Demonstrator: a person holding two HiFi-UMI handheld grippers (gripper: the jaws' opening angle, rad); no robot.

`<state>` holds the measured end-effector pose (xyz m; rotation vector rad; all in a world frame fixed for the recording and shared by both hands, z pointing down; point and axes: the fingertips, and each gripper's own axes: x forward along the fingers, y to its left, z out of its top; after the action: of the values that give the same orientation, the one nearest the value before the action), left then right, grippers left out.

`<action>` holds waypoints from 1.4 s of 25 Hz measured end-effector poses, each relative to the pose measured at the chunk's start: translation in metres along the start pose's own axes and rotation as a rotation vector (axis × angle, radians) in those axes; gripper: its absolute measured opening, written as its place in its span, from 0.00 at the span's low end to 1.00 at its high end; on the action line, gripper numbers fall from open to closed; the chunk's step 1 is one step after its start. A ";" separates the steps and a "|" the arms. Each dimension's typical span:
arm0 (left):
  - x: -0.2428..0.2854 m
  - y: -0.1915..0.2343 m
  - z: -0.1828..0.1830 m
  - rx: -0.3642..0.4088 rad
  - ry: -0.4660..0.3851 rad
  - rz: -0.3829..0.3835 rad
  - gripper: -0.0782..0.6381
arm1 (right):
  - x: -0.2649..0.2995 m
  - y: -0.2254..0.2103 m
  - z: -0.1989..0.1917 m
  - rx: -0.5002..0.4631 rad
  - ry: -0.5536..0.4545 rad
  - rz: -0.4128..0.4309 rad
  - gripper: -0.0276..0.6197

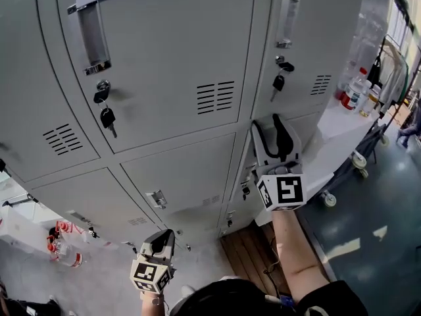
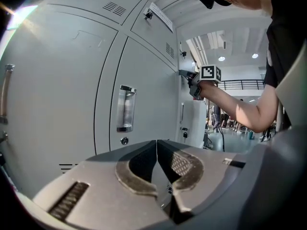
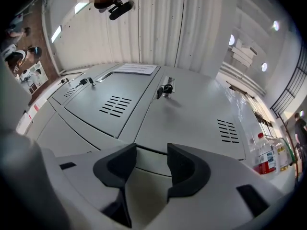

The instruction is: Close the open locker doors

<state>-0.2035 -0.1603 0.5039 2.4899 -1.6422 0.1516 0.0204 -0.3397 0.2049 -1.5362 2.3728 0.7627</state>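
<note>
A bank of grey lockers (image 1: 171,64) fills the head view, and their doors look flush. Keys hang in the upper middle door (image 1: 105,110) and the upper right door (image 1: 281,78). My right gripper (image 1: 270,127) is raised against the second door down in the right column, open, with nothing between its fingers. In the right gripper view its jaws (image 3: 151,150) sit at the seam under the keyed upper door (image 3: 192,114). My left gripper (image 1: 160,237) hangs low by the bottom lockers, shut and empty (image 2: 157,142). In the left gripper view, a pale door panel (image 2: 192,123) below the right gripper (image 2: 184,73) seems ajar.
A white wheeled table (image 1: 335,137) stands right of the lockers with bottles (image 1: 355,91) on it. More bottles (image 1: 62,249) sit at the lower left. A wooden strip (image 1: 250,249) and dark floor (image 1: 368,242) lie below. People stand far off (image 3: 17,56).
</note>
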 end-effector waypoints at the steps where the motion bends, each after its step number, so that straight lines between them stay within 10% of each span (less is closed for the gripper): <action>1: 0.000 0.001 0.000 0.000 0.001 0.006 0.14 | 0.000 0.001 0.000 -0.001 -0.013 0.005 0.36; 16: 0.007 -0.005 0.003 -0.008 0.008 -0.004 0.14 | -0.008 0.004 -0.002 0.028 -0.016 0.026 0.33; 35: 0.038 -0.066 -0.010 0.045 0.043 -0.324 0.14 | -0.152 0.054 -0.081 0.252 0.346 0.035 0.25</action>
<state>-0.1277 -0.1671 0.5152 2.7222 -1.2099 0.2021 0.0464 -0.2458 0.3571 -1.6284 2.6169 0.1999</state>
